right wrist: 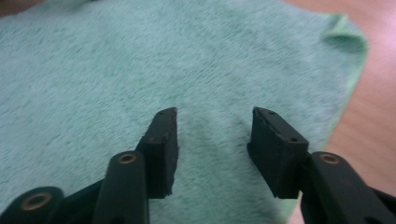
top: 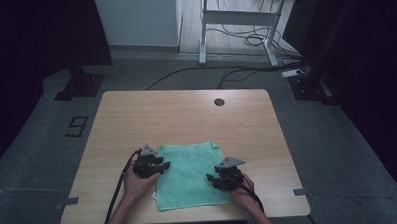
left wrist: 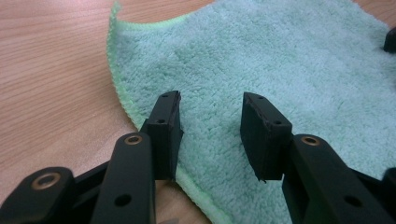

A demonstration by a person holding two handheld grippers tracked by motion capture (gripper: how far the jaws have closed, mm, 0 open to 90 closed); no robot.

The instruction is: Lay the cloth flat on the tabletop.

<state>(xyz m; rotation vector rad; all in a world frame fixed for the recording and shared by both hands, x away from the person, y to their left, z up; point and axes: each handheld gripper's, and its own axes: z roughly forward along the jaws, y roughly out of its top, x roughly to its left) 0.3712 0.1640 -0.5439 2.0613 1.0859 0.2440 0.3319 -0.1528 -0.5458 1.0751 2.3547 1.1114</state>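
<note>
The left gripper (top: 164, 166) is held with jaws apart over the left edge of the green cloth (top: 191, 173), nothing clamped. The right gripper (top: 211, 178) is likewise parted over its right edge. The cloth is laid flat on the table (top: 186, 112) near its front edge, its long axis running front to back. A small white tag (top: 153, 196) is seen at its front left corner; no writing can be read.

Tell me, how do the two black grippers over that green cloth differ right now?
The left gripper sits at the green cloth's left edge, reaching rightward; the right gripper sits at its right edge, reaching leftward. The left is farther up the table; the right is nearer the person. Both have open jaws with nothing pinched.
</note>
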